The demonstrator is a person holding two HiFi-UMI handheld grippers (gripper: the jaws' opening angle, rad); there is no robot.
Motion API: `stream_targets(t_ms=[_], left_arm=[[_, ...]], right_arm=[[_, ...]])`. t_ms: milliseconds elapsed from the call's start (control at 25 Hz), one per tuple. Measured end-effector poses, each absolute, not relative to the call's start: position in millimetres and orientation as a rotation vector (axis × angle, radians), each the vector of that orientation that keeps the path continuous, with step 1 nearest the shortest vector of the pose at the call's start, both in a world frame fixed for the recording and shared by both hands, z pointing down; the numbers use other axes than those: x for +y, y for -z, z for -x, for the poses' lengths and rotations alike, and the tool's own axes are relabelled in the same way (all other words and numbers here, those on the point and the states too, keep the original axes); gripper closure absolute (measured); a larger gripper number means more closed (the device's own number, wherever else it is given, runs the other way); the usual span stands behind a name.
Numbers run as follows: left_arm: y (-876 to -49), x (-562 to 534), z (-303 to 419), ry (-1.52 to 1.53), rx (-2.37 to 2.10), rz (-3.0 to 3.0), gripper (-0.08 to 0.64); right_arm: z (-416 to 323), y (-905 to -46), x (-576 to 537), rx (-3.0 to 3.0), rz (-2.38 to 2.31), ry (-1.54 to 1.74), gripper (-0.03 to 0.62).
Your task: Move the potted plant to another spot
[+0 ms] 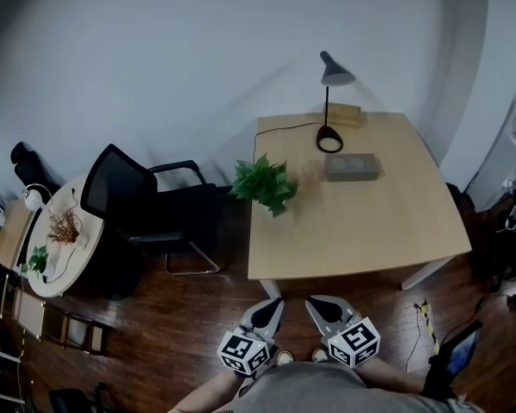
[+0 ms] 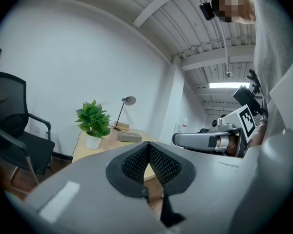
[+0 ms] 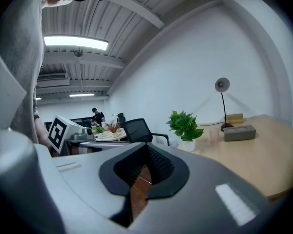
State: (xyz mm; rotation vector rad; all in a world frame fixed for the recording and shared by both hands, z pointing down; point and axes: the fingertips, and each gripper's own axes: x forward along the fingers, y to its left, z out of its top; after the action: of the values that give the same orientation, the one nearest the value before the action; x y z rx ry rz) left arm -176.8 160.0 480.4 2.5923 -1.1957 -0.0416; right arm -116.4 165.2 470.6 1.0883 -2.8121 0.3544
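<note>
The potted plant (image 1: pixel 265 184), green leaves in a small white pot, stands at the left edge of the light wooden table (image 1: pixel 361 231). It also shows ahead in the left gripper view as the plant (image 2: pixel 93 121) and in the right gripper view as the plant (image 3: pixel 185 126). My left gripper (image 1: pixel 273 305) and right gripper (image 1: pixel 318 303) hang side by side over the floor, short of the table's near edge and well away from the plant. Both are shut with nothing between their jaws, as seen at the left gripper (image 2: pixel 149 146) and the right gripper (image 3: pixel 147 148).
A black desk lamp (image 1: pixel 330 101), a grey box (image 1: pixel 353 166) and a wooden block (image 1: pixel 342 114) sit at the table's far side. A black office chair (image 1: pixel 146 209) stands left of the table, and beyond it a round table (image 1: pixel 56 269) with small plants. The floor is dark wood.
</note>
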Motion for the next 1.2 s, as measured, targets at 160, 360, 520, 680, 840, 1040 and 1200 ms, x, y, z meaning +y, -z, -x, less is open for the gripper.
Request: stream_targets(t_ms=[160,360,520,680,840,1040,1200], left_arm=[[-477,159,180,0.019,-1.19,-2.593,0.56],[-478,157,182,0.015,-1.191,-2.603,0.56],[-475,155,183,0.02,-1.199,-2.598,0.56],[-475,155,188,0.02,-1.208,-2.591,0.56],[-471,153,193,0.028,-1.232,-2.585,0.56],[-471,152,191,0.029,-1.236,-2.578,0.56],[-472,155,190,0.019,-1.227,-2.572,0.56]], right_arm=[[117,-471,164,-2.799,-1.088,-0.344,0.588],[117,-470,159,-2.787,-1.085,-0.323,0.588],[117,-468,156,-2.79,-1.088,-0.323,0.588],[120,-467,154,-2.791,-1.085,-0.319,0.588],[127,-463,150,-2.8,-1.064,-0.29,0.588],[125,-461,149,-2.801,-1.069,-0.283,0.588],[126,-462,151,-2.794,-1.072,-0.29,0.588]])
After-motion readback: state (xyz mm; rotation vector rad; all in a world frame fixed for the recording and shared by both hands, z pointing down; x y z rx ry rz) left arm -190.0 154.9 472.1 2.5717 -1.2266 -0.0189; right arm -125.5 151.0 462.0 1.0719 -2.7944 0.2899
